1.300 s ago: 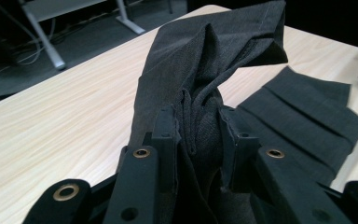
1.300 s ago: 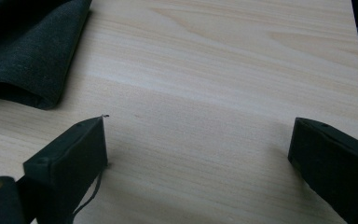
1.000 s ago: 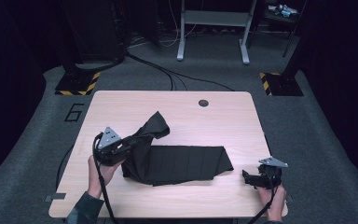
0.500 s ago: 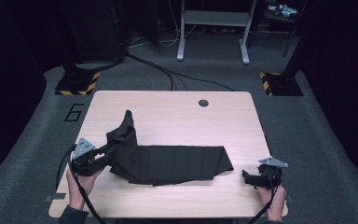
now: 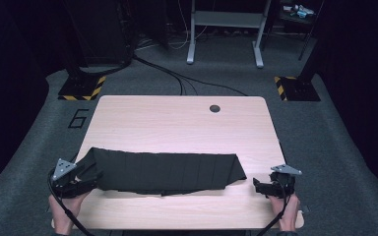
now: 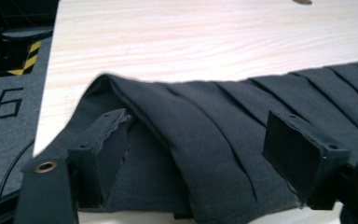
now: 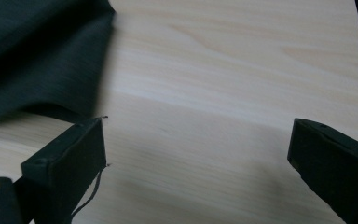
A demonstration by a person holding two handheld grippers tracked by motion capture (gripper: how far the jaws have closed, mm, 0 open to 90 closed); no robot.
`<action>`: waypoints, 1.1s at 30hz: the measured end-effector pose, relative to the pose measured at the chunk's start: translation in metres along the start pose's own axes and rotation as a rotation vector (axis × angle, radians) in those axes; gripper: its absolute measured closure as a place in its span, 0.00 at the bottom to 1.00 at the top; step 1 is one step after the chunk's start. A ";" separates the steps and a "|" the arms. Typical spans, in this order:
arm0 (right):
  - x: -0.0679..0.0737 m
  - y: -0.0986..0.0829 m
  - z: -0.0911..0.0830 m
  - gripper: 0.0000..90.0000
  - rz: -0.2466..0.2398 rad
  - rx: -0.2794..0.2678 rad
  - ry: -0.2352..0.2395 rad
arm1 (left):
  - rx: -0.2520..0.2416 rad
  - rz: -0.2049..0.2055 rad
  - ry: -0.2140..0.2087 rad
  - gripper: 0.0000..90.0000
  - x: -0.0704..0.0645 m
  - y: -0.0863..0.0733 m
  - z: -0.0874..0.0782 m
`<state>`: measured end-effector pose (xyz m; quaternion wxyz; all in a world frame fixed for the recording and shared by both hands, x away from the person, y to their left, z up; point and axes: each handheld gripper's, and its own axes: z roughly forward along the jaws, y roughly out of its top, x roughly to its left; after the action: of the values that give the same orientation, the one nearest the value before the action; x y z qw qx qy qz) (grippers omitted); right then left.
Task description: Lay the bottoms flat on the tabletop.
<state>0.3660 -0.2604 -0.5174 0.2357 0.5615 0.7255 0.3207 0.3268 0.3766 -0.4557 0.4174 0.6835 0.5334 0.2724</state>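
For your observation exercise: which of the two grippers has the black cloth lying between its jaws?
The left gripper: the black cloth lies between its open jaws. The right gripper stands apart over bare table.

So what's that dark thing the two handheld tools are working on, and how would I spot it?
Start at the pale wooden table with a round hole near its far edge. Along its near edge lies a black pleated cloth, spread in a long strip. It is the sole dark fabric on the wood; its left end lies between the open jaws of the left gripper, while the right gripper sits beside it.
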 end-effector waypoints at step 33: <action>0.101 0.040 0.046 0.08 -0.132 0.088 0.207 | 0.222 -0.001 -0.028 0.20 0.007 -0.027 0.081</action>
<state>0.3990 -0.1465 -0.5179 0.1552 0.4864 0.7945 0.3287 0.3812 0.3628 -0.5203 0.3466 0.7289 0.5547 0.2020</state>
